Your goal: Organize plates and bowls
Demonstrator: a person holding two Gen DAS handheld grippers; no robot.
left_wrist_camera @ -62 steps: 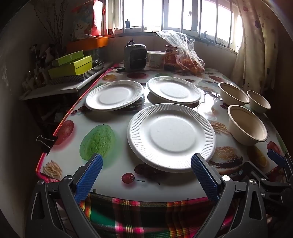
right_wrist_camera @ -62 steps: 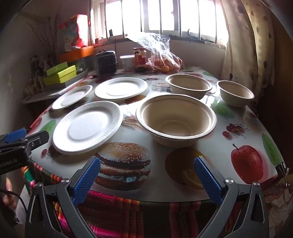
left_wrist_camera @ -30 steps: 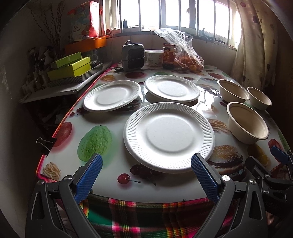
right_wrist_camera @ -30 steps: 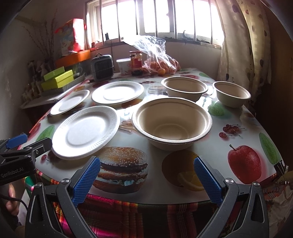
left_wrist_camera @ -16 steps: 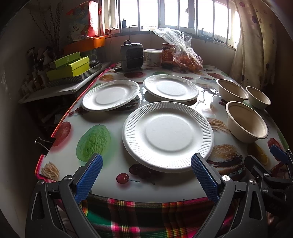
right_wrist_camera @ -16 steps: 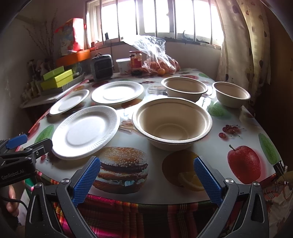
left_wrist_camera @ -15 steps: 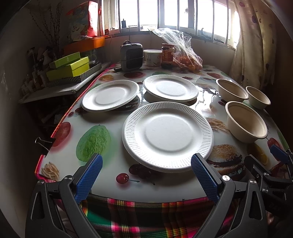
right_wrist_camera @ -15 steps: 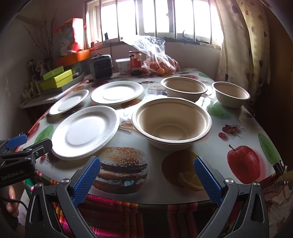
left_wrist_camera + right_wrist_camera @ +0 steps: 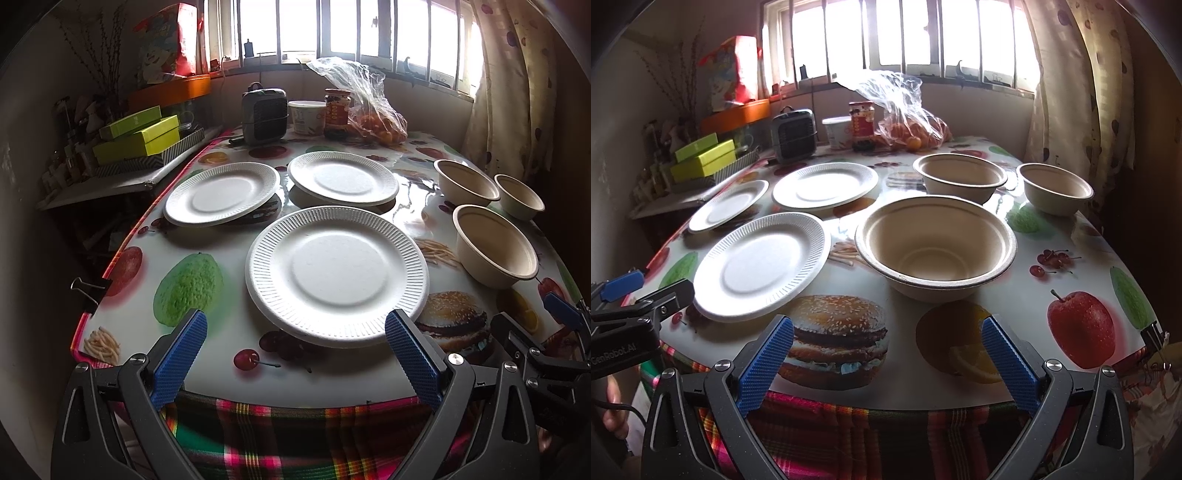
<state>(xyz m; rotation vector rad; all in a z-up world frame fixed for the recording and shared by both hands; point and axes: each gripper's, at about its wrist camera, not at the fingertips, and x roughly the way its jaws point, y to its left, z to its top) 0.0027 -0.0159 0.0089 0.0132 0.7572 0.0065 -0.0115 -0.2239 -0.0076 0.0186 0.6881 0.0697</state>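
Note:
Three white paper plates lie on the fruit-print table: the near plate (image 9: 336, 275) (image 9: 762, 266), a far left plate (image 9: 221, 194) (image 9: 729, 205) and a far middle plate (image 9: 343, 179) (image 9: 825, 184). Three beige bowls stand to the right: the near bowl (image 9: 496, 245) (image 9: 936, 243), a far bowl (image 9: 467, 182) (image 9: 960, 177) and a small bowl (image 9: 519, 197) (image 9: 1054, 188). My left gripper (image 9: 295, 350) is open at the table's front edge, just short of the near plate. My right gripper (image 9: 886, 354) is open before the near bowl, holding nothing.
At the back stand a small grey heater (image 9: 264, 116), a white tub (image 9: 306, 116), a jar (image 9: 336, 112) and a plastic bag of oranges (image 9: 369, 110). Green boxes (image 9: 138, 136) sit on a side shelf at left. A curtain (image 9: 1082, 92) hangs at right. Binder clips hold the tablecloth edge (image 9: 88, 290).
Both grippers have crept slightly forward and up, so the plates and bowls sit a little lower and nearer in view. Nothing on the table has moved.

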